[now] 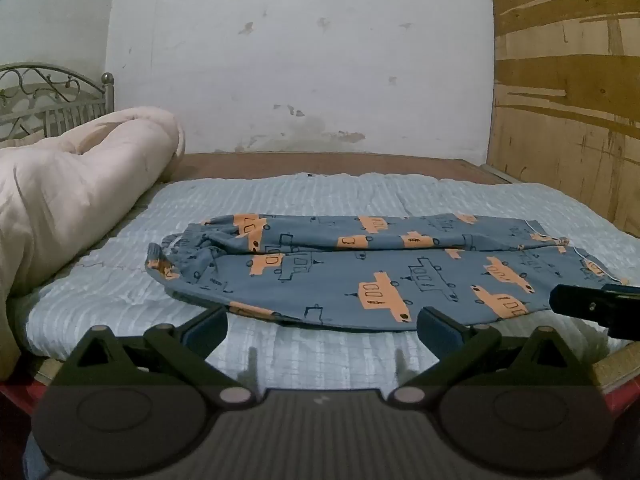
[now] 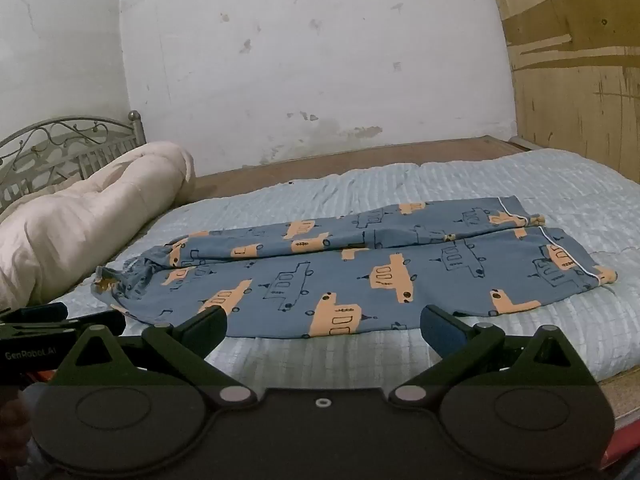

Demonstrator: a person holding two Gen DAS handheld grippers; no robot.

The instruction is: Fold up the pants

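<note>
We are looking at 1 pair of blue pants (image 1: 360,272) lying flat on the pale quilted bedspread (image 1: 300,196), its 2 legs side by side and the gathered waistband (image 1: 168,258) pointing toward the rolled cream comforter (image 1: 68,196). The soft cloth is carrying a print of orange and outlined vehicles, with thin white piping at the cuffs (image 2: 568,256).

From the left wrist we are seeing the left gripper (image 1: 320,326) hovering at the near edge of the pants, its 2 dark fingers spread wide and grasping nothing; the tip of the right gripper (image 1: 588,306) is poking in beside the cuff end. From the right wrist we are seeing the right gripper (image 2: 322,328) likewise released, fingers splayed at the near edge of the pants, and only this view is showing the left gripper (image 2: 60,322) from the side, beside the waistband end, with lettering on its black body.

Beyond the pants, 1 ornate metal headboard (image 2: 76,144) is curling behind the comforter, 1 stained white wall (image 2: 312,60) is rising at the back, and rough plywood panelling (image 1: 568,80) is standing past the cuff end.
</note>
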